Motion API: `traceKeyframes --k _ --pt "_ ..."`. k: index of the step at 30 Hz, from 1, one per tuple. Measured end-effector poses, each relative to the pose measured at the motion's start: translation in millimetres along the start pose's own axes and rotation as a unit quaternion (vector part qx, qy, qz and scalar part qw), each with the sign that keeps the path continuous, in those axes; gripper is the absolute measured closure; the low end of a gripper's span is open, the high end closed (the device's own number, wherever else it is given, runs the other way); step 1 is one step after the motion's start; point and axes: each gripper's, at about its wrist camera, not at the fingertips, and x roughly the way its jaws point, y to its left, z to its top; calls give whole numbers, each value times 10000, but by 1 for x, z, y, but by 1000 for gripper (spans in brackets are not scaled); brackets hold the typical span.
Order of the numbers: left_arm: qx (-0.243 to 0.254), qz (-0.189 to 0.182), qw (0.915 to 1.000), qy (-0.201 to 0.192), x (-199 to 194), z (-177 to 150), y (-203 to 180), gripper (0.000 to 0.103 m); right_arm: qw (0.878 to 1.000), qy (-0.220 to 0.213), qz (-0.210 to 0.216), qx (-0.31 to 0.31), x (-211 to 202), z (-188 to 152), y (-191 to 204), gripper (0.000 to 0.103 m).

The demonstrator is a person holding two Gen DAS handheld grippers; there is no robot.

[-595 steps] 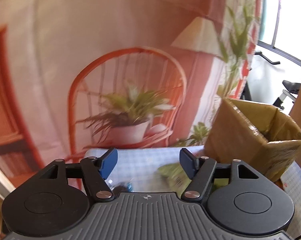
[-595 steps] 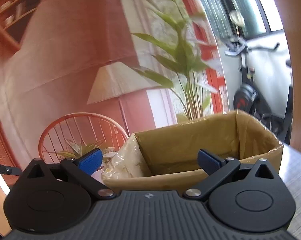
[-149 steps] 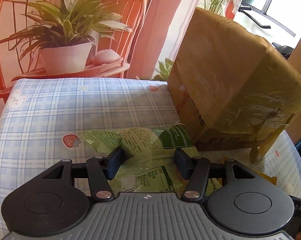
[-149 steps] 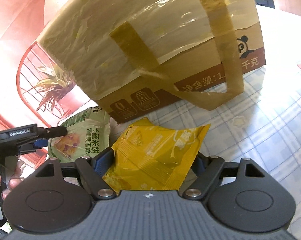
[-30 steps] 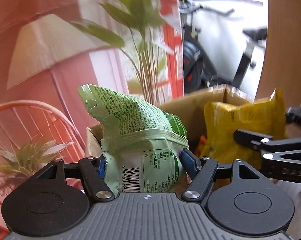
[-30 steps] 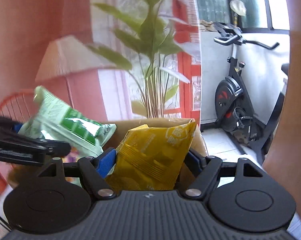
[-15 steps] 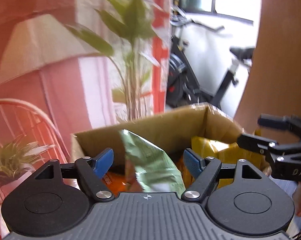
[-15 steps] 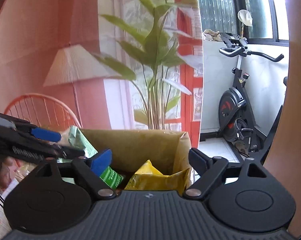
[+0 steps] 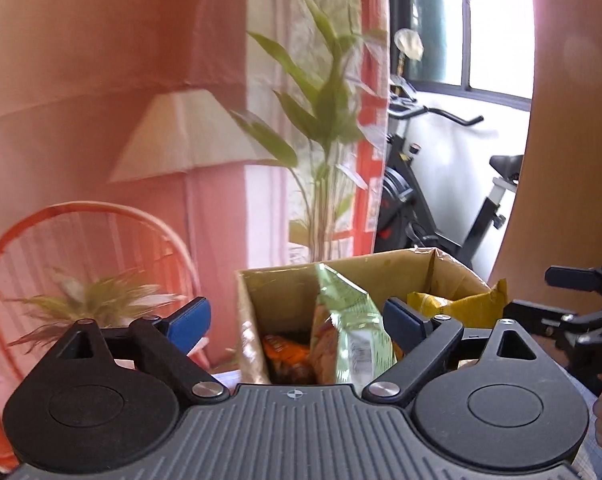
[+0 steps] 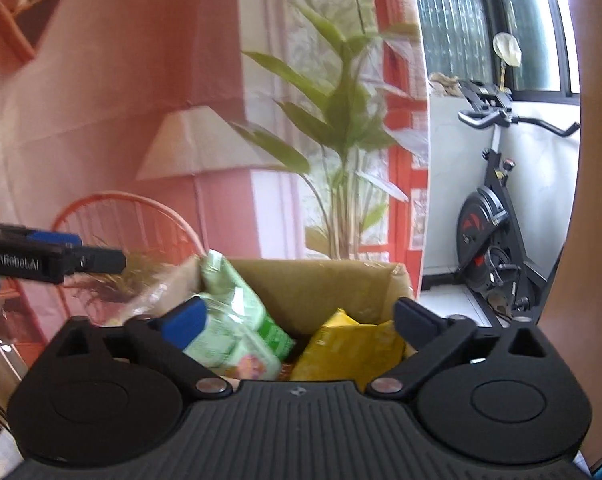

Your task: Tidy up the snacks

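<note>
Now the green snack bag (image 9: 351, 332) stands crumpled inside the cardboard box (image 9: 385, 266).

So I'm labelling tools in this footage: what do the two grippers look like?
Both match: a black ribbed body with two round black discs, black linkage arms on silver pivot screws, and blue pads on the fingers. The left gripper shows white "GenRobot.AI" lettering on its side in the right wrist view; the right gripper shows white letters "DA" in the left view.

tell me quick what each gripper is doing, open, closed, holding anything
Left gripper: jaws opening, holding nothing; green bag sits in the box.
Right gripper: jaws opening, holding nothing; yellow bag in the box.
</note>
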Motion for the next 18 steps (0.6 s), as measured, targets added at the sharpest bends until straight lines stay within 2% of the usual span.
traceKeyframes --k 5,9,14,16,18 --pt "19 518 9985 -193 -54 -14 -2 8 9997 -157 167 -21 -41 3 27 0" --pt "115 968 9941 -467 -103 -28 -6 8 9994 -263 157 -176 -78 -2 56 0" --pt "-352 736 9943 -684 -164 -43 1 9 9991 -350 -1 -228 -122 -12 89 0" --pt "-491 760 9931 -746 -187 -49 2 9 9989 -417 -24 -217 -139 -17 100 0" --pt "-417 854 9921 -822 -206 -55 -1 9 9988 -454 -28 -162 -154 -22 110 0"
